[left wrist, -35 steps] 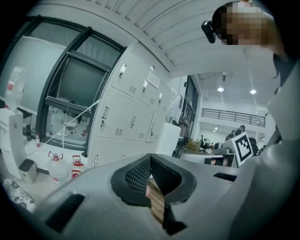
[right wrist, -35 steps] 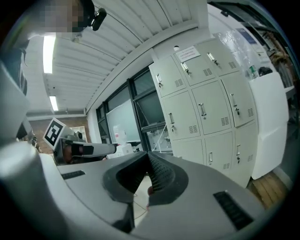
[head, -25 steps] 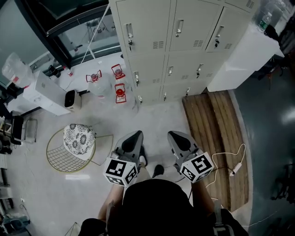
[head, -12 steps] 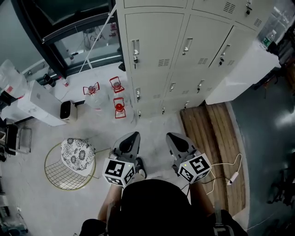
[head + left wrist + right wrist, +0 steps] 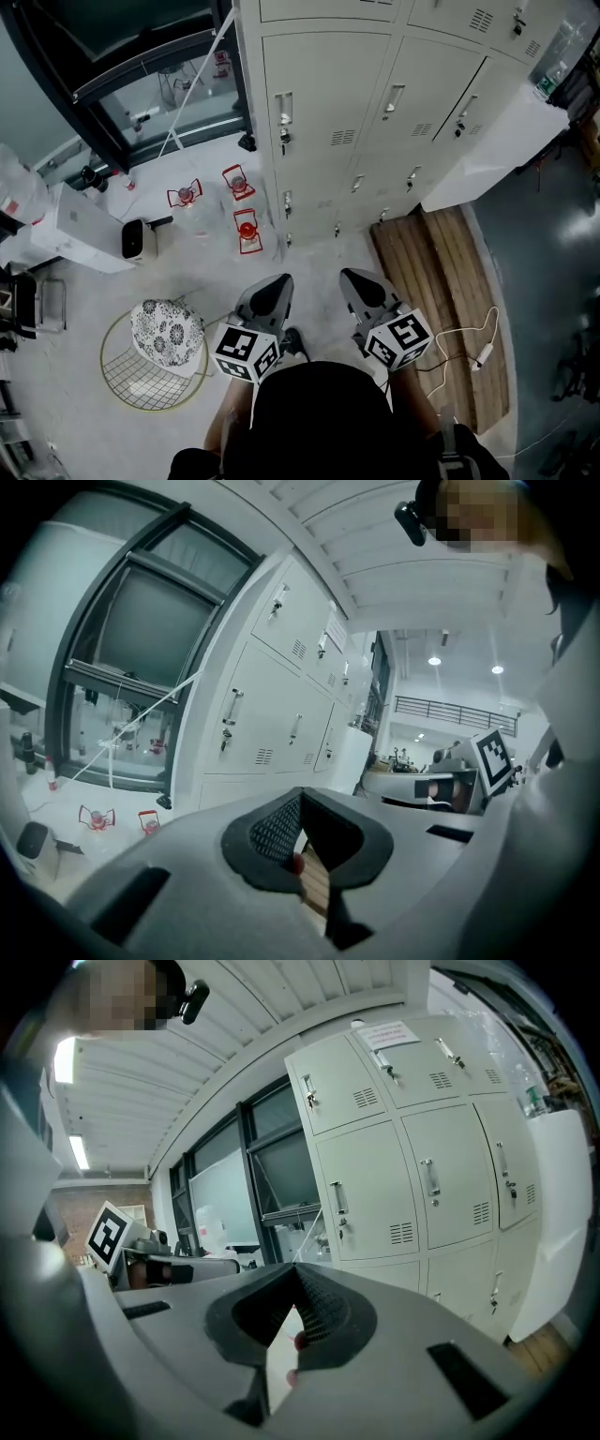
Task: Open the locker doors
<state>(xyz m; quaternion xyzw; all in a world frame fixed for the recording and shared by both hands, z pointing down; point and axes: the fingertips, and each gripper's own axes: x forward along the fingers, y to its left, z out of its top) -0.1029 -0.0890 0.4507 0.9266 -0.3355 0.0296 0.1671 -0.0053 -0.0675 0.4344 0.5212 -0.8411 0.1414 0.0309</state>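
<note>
A bank of pale grey lockers [image 5: 328,112] stands ahead, every door shut, each with a vertical handle and a vent. In the left gripper view the locker doors [image 5: 272,714] lie ahead to the left; in the right gripper view the locker doors [image 5: 375,1185] fill the right side. My left gripper [image 5: 278,281] and right gripper [image 5: 352,275] are held side by side in front of the person, pointing at the lockers and well short of them. The left gripper [image 5: 300,794] has its tips together with nothing between them. The right gripper [image 5: 295,1269] is shut and empty too.
Two red wire-framed lamps [image 5: 246,230] and a small white device [image 5: 136,240] sit on the floor left of the lockers. A wire stool with a patterned cushion [image 5: 166,336] is near left. A wooden platform [image 5: 441,281], a white cable [image 5: 478,352] and a white cabinet [image 5: 497,141] lie right.
The person has walked toward the lockers, which now look larger and nearer. Both grippers went forward with the person, still shut and side by side.
</note>
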